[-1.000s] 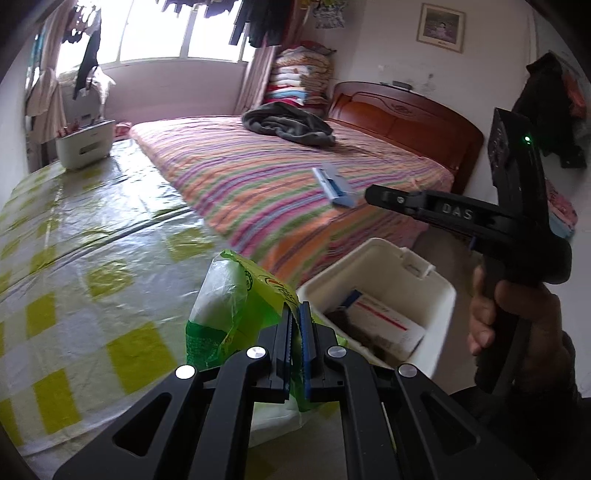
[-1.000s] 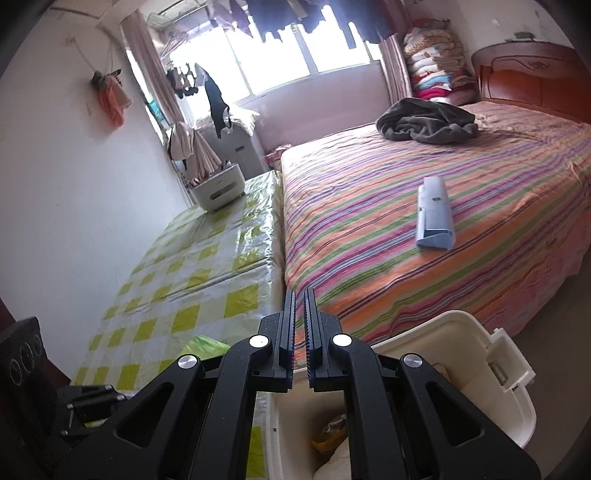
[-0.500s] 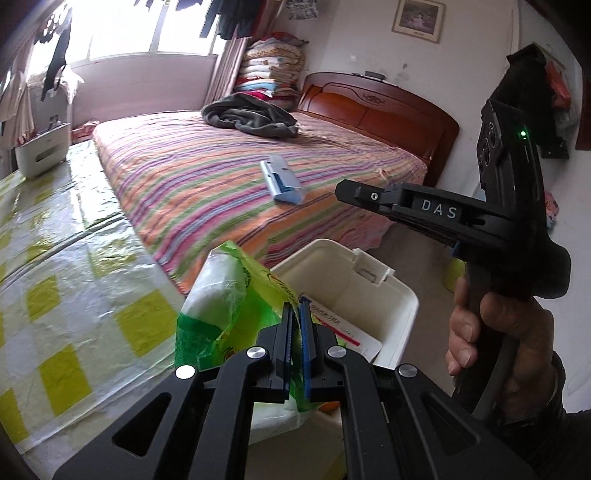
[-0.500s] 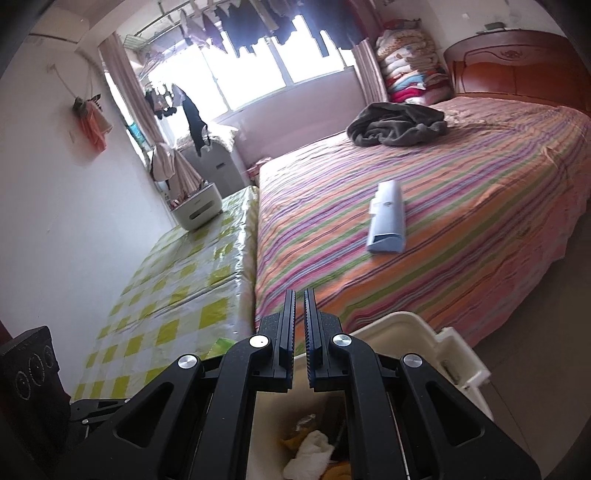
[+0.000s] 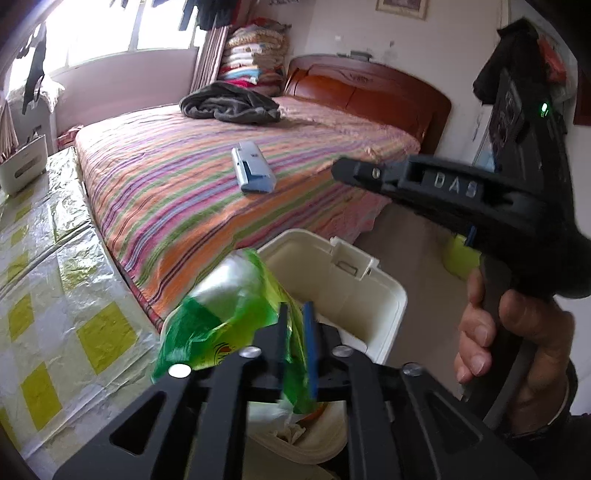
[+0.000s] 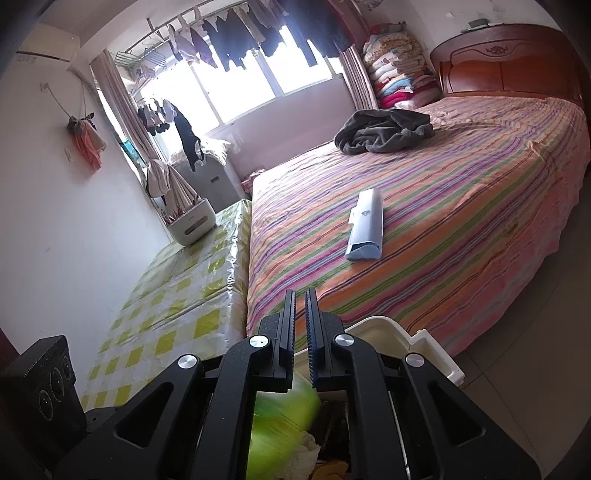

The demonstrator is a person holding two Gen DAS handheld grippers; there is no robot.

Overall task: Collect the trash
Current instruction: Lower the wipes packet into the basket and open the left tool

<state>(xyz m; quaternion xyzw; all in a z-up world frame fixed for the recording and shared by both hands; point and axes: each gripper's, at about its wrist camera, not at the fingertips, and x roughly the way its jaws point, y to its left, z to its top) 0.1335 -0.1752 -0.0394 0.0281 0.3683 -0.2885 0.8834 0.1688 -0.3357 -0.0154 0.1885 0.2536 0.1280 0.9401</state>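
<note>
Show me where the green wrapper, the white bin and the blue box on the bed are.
green wrapper point(image 5: 221, 325), left wrist view, crumpled middle.
white bin point(image 5: 369, 295), left wrist view, inner wall.
blue box point(image 6: 365, 225), right wrist view, long top face.

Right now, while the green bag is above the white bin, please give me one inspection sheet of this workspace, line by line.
Surface: bed with a striped cover; beside it a yellow checked plastic sheet.
Job's things: green bag between the left fingers, over the open white bin, which already holds trash.
Clutter: blue-white case and grey blanket on the bed.
Grippers: left gripper, jaws just been opening, bag between them, not pinched; right gripper shut, empty, held by a hand.
Cables: nothing seen.
Surroundings: window with hanging clothes, folded quilts, wooden headboard.
</note>
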